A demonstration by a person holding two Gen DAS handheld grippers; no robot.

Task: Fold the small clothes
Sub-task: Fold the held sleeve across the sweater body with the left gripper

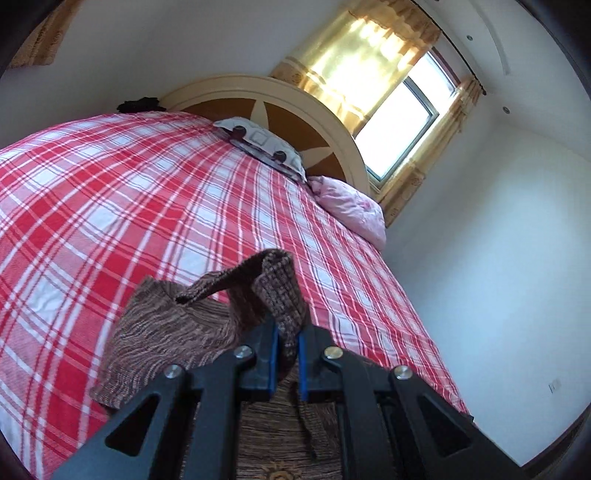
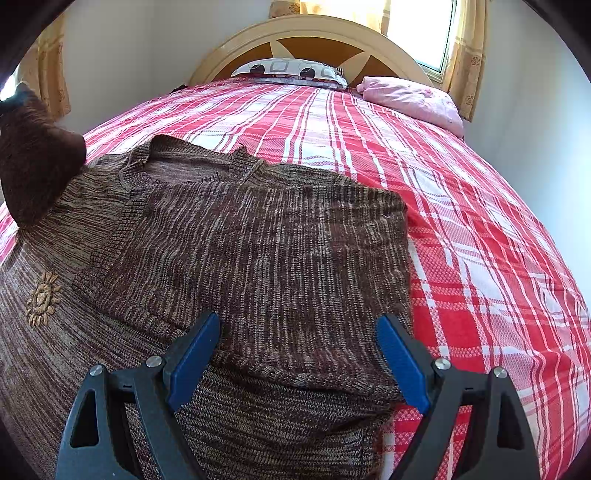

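A brown marled knit sweater [image 2: 258,243] lies on the red plaid bed, its right side folded over the body, a small sun emblem [image 2: 42,299] on its left part. My right gripper [image 2: 295,354] hangs open just above the sweater's near folded edge, blue pads wide apart, nothing between them. In the left wrist view my left gripper [image 1: 288,339] is shut on a ribbed strip of the sweater [image 1: 280,291] and holds it lifted off the bed. That raised part shows as a dark brown fold [image 2: 33,158] at the left edge of the right wrist view.
The bed [image 2: 461,221] carries a red and white plaid cover. A patterned pillow [image 2: 291,72] and a pink folded quilt [image 2: 413,99] lie by the curved headboard [image 2: 314,33]. A curtained window [image 1: 399,122] is behind it. A white wall [image 1: 498,240] runs along the bed's right side.
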